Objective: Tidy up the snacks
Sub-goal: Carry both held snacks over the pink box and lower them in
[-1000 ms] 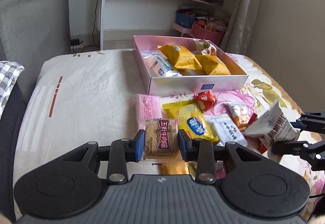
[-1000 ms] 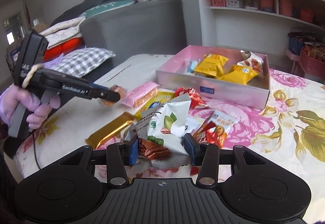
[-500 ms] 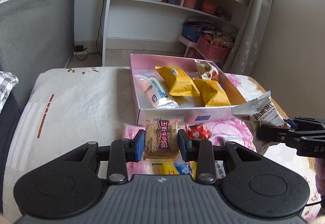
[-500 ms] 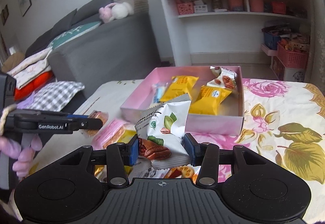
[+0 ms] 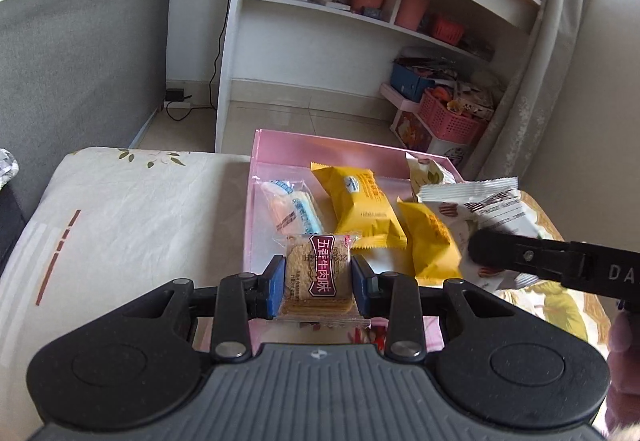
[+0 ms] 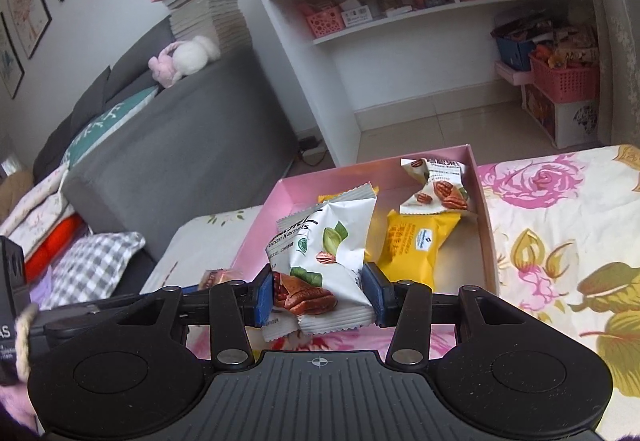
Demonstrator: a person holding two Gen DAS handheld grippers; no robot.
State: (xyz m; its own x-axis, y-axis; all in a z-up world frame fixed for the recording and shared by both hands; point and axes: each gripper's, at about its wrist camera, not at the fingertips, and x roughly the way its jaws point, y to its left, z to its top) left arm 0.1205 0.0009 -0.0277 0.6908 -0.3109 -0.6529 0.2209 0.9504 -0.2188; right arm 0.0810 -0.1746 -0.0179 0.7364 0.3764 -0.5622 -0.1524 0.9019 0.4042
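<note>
Both grippers now over pink box (image 5: 256, 161), up from loose snacks. Right gripper (image 6: 319, 295) clamps white pecan pkt (image 6: 324, 245) above yellow packs. Left gripper (image 5: 318, 279) pinches small biscuit pkt (image 5: 319, 275) at box's near wall.

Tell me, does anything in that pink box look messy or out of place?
Nothing stands out. The pink box holds sealed packets lying loosely, none torn or spilled. The pecan packet in the far corner leans against the wall.
</note>
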